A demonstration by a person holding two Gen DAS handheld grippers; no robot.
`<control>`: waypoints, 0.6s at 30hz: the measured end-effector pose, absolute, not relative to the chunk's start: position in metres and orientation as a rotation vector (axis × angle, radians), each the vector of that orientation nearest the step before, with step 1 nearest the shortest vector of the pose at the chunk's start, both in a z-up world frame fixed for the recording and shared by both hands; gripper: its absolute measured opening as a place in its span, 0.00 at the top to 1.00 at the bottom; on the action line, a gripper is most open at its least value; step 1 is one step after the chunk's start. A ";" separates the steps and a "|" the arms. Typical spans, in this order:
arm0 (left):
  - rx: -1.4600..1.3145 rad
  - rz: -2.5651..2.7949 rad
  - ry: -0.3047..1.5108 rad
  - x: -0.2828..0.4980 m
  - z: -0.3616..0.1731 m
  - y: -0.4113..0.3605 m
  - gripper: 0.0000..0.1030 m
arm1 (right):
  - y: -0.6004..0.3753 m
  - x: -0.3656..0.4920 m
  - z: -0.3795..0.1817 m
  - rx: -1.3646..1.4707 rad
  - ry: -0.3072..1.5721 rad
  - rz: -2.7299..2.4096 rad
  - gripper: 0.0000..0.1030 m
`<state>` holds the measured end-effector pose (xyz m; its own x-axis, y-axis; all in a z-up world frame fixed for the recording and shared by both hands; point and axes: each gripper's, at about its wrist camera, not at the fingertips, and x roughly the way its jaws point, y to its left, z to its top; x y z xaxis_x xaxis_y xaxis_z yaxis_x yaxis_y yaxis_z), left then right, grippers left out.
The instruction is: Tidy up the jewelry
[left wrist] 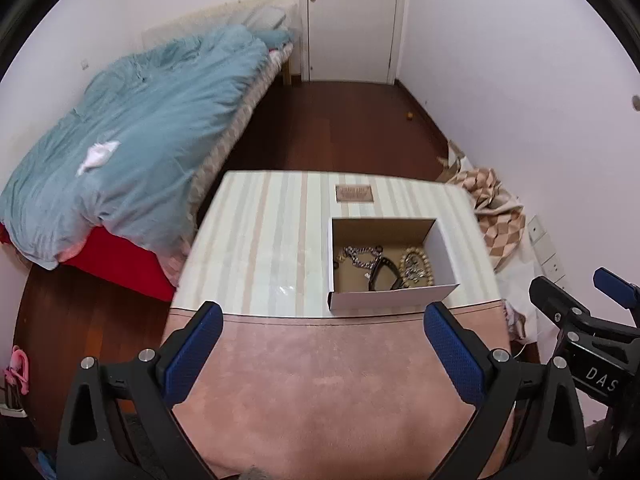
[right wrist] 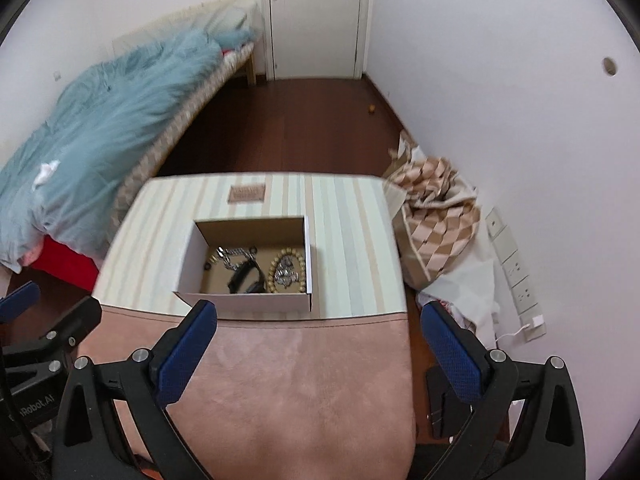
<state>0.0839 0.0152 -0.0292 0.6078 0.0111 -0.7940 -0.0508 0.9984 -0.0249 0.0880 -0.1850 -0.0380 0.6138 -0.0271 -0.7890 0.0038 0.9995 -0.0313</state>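
Observation:
An open white cardboard box (left wrist: pixel 384 302) (right wrist: pixel 244 302) stands on the striped part of the table. Inside lie a silver chain (left wrist: pixel 360 256) (right wrist: pixel 232 258), a black band (left wrist: pixel 386 276) (right wrist: pixel 246 276) and a gold bead bracelet (left wrist: pixel 416 266) (right wrist: pixel 288 270). My left gripper (left wrist: pixel 324 344) is open and empty above the pink mat, short of the box. My right gripper (right wrist: pixel 320 340) is open and empty, also above the mat, near the box's front right corner. Each gripper shows at the edge of the other's view.
The table has a pink mat (left wrist: pixel 320 392) in front and a striped cloth (left wrist: pixel 260 224) behind, with a small brown label (left wrist: pixel 355 193) past the box. A bed with a blue quilt (left wrist: pixel 132 136) is to the left. A checked cloth (right wrist: pixel 436 216) lies to the right.

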 end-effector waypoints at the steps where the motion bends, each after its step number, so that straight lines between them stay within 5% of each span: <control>1: -0.047 0.035 0.900 0.077 -0.020 0.016 0.00 | -0.186 0.080 -0.029 -0.024 0.894 -0.016 0.00; 18: -0.068 0.023 0.761 0.000 0.076 0.016 0.00 | -0.193 -0.022 0.088 -0.014 0.696 -0.004 0.00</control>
<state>-0.0004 0.0163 0.0761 0.7242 -0.0034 -0.6896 -0.0458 0.9975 -0.0530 -0.0223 -0.1933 0.0881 0.7675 -0.0084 -0.6410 -0.0010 0.9999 -0.0142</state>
